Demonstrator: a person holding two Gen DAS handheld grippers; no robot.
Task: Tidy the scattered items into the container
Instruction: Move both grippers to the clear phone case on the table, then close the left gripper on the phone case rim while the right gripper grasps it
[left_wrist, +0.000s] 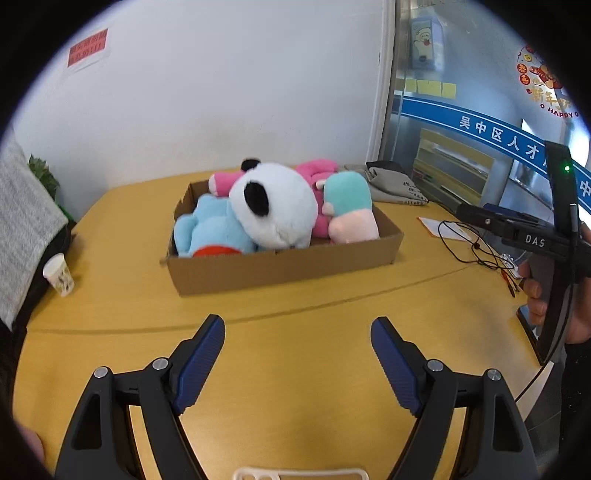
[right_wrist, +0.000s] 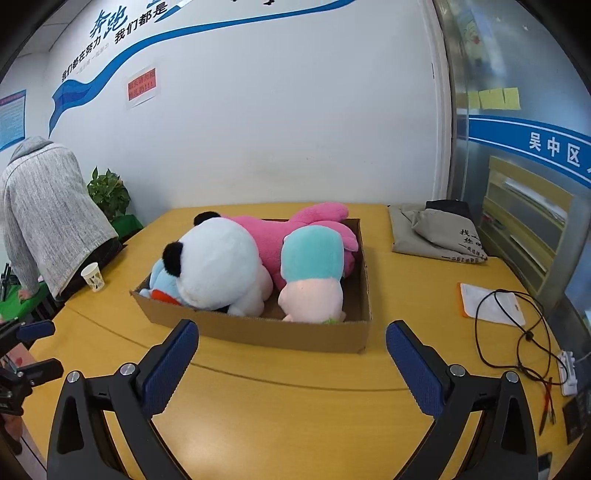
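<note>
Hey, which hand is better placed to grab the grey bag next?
Probably the right. The grey bag lies on the table's right side beyond the box, nearer the right hand-held gripper. Both that and the left hand-held gripper are open and empty.

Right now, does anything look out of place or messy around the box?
Nothing spilled or damaged. The plush toys are piled in the cardboard box, though the pink one hangs over its far rim. Both grippers are open and empty.

bright even light | soft shadows | fisheye edges dark, warped
</note>
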